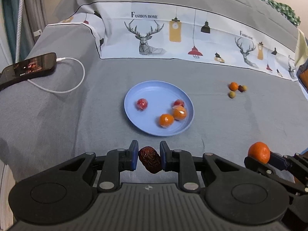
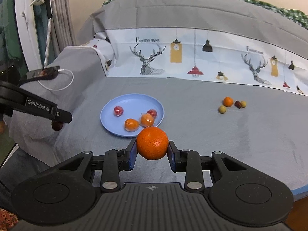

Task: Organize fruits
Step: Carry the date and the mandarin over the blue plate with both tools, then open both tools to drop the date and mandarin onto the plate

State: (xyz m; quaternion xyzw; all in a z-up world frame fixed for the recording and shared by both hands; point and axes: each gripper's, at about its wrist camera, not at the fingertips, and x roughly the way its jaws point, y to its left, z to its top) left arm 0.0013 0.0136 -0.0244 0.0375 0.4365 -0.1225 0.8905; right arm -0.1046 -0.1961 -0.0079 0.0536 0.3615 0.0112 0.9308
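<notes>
Between the left gripper's [image 1: 149, 158] blue pads sits a wrinkly brown date [image 1: 150, 159], squeezed tight. The right gripper [image 2: 152, 150] pinches a big orange [image 2: 152, 143] the same way. Both hang just before the blue plate [image 1: 134, 96] with four small fruits.

You have a grey-sheeted bed [image 1: 77, 115]; behind it a deer-print cloth [image 1: 173, 36], left of it grey curtains [image 2: 61, 19].
</notes>
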